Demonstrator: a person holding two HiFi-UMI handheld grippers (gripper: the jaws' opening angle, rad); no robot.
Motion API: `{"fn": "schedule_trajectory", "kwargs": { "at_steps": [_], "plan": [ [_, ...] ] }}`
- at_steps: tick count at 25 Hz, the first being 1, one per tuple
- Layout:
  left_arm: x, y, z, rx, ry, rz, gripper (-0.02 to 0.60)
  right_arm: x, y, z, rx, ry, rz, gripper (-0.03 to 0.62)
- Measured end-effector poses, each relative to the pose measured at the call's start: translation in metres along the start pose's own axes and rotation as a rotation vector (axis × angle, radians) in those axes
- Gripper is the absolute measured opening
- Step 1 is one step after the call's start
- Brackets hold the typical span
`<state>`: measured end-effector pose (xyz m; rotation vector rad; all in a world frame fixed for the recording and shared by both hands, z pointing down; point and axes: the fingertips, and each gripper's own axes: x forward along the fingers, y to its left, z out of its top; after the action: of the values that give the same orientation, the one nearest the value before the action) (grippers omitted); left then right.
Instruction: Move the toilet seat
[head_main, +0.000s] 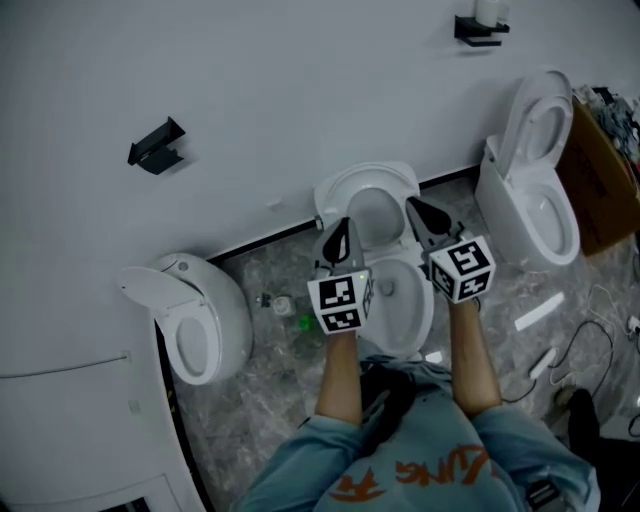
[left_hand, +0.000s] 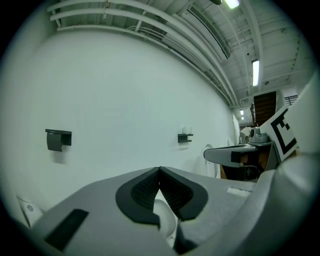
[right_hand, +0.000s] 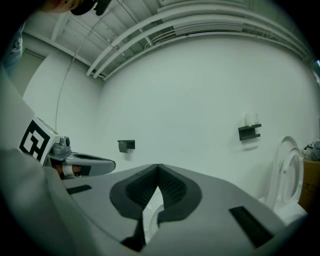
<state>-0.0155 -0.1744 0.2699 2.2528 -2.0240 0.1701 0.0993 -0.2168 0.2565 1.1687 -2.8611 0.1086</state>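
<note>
The middle white toilet has its seat (head_main: 372, 205) raised against the white wall, above the bowl (head_main: 405, 300). My left gripper (head_main: 338, 238) sits at the seat's left edge and my right gripper (head_main: 422, 214) at its right edge. Whether either touches the seat I cannot tell. In the left gripper view the left gripper (left_hand: 159, 170) has its pads meeting at the tips, with nothing between them and a bit of white toilet (left_hand: 165, 215) below. The right gripper (right_hand: 158, 167) is shut the same way in the right gripper view, holding nothing.
A second toilet (head_main: 530, 215) with its seat up stands at the right, beside a cardboard box (head_main: 600, 180). A third toilet (head_main: 195, 320) is at the left. Black holders (head_main: 157, 147) (head_main: 480, 25) are fixed to the wall. Small items (head_main: 306, 323) and cables (head_main: 590, 330) lie on the floor.
</note>
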Motion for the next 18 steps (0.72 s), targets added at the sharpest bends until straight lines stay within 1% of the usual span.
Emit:
{"fn": "schedule_trajectory", "kwargs": {
  "at_steps": [5,8,12,15,18],
  "plan": [
    [-0.02,-0.013,-0.005,0.008,-0.004,0.025,0.002,-0.02,0.002,-0.008,-0.001,0.011,0.006,-0.002],
    [-0.028,-0.017,0.0,0.006,-0.021,0.038,0.002,-0.026,0.005,-0.005,-0.014,0.003,0.013,-0.002],
    [-0.035,-0.017,-0.006,-0.002,-0.015,0.051,0.002,-0.028,0.012,-0.002,-0.032,-0.004,0.025,-0.002],
    [-0.04,-0.015,-0.004,-0.005,-0.025,0.058,0.002,-0.027,0.019,0.0,-0.055,-0.006,0.036,-0.002],
    [-0.042,-0.009,-0.005,-0.031,-0.025,0.058,0.002,-0.023,0.025,0.0,-0.067,0.002,0.049,-0.002]
  ]
}}
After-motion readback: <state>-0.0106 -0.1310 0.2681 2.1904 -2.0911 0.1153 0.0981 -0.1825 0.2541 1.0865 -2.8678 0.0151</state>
